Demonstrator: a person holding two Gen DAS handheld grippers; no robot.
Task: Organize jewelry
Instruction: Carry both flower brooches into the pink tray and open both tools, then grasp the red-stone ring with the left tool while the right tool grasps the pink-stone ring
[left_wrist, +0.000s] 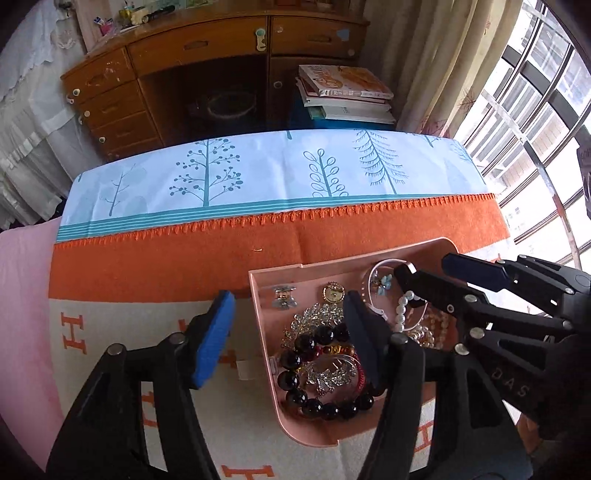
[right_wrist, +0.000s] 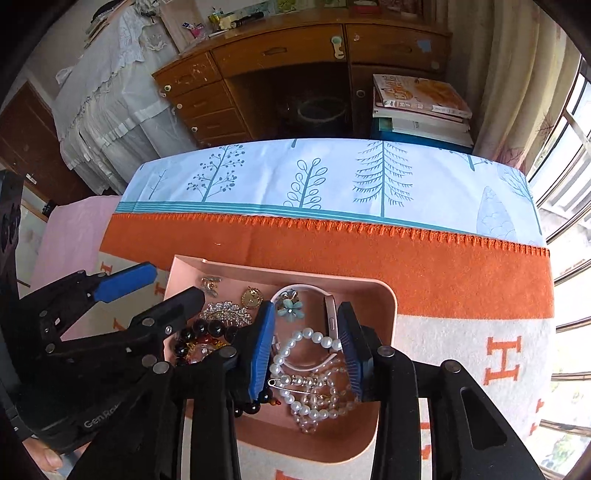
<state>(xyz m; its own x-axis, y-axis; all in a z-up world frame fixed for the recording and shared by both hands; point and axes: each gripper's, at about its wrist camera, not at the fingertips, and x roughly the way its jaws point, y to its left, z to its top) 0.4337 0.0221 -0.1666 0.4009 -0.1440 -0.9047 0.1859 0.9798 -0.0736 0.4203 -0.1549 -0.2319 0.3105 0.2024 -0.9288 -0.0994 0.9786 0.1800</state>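
A pink tray on the blanket holds tangled jewelry. In the left wrist view I see a black bead bracelet, a silver leaf brooch, a gold round pin and a small silver clip. My left gripper is open, straddling the tray's left wall, one finger inside over the beads. In the right wrist view my right gripper is open inside the tray around a pearl bracelet and a white bangle. A blue flower piece and a pearl necklace lie beside it.
The tray sits on an orange and cream blanket over a tree-print cloth. Beyond the bed stand a wooden desk and a stack of books. A window is at the right.
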